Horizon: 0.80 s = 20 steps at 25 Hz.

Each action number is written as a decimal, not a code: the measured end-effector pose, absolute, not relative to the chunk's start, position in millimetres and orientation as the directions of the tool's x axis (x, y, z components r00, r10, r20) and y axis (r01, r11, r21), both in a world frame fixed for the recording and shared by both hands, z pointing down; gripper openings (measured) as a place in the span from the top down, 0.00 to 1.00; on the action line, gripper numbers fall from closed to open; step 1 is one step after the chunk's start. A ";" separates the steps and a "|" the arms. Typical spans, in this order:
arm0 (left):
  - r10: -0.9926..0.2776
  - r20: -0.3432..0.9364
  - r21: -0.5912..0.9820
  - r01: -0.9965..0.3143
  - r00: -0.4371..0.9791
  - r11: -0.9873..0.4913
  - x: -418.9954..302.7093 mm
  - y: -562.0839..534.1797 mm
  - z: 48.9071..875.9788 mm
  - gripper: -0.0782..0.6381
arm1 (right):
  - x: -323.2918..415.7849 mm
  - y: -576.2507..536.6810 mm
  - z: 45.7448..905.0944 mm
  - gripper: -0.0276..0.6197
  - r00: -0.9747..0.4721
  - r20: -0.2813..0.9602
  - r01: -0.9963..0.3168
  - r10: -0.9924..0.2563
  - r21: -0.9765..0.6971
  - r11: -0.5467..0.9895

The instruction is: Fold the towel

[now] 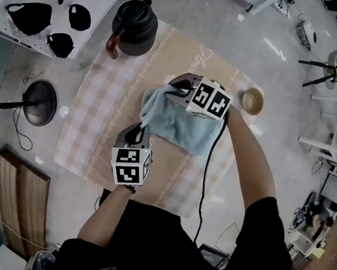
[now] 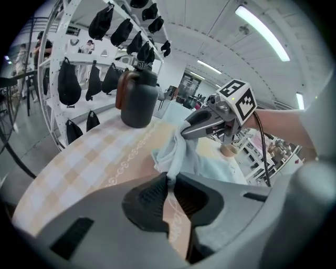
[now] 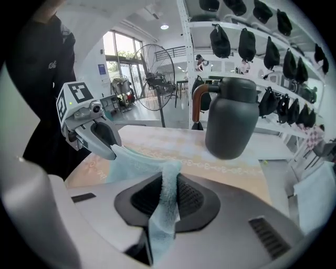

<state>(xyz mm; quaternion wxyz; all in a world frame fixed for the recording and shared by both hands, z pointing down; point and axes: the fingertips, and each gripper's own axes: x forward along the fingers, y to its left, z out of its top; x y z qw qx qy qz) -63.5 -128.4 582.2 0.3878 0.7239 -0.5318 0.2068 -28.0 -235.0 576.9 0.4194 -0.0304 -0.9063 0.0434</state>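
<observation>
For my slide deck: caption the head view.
The left gripper and right gripper pinch a light blue towel over the checked tablecloth.

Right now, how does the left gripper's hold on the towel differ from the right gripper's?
The left gripper pinches a thin corner tip of the towel; the right gripper clamps a thicker strip that passes right through its jaws. In the head view the left gripper is nearer the person, the right gripper farther out. Both are shut on the light blue towel.

One towel (image 1: 178, 126), one jug (image 1: 134, 27), one cup (image 1: 252, 101)
</observation>
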 end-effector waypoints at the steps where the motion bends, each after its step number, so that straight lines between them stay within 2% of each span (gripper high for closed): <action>1: -0.613 0.707 0.336 -0.930 0.353 -0.148 -57.6 -127.6 576.6 0.83 | -21.4 -233.9 572.8 0.86 -0.649 0.756 0.016 0.084 -0.097 0.995; 12: -0.629 0.662 0.234 -0.910 0.408 -0.343 12.0 -121.7 533.5 0.83 | 46.5 -221.0 548.1 0.86 -0.679 0.734 -0.067 -0.014 -0.042 0.997; 20: -0.590 0.628 0.123 -0.813 0.507 -0.569 85.4 -110.6 522.1 0.84 | 97.6 -211.7 549.1 0.85 -0.725 0.684 -0.166 -0.082 -0.059 0.984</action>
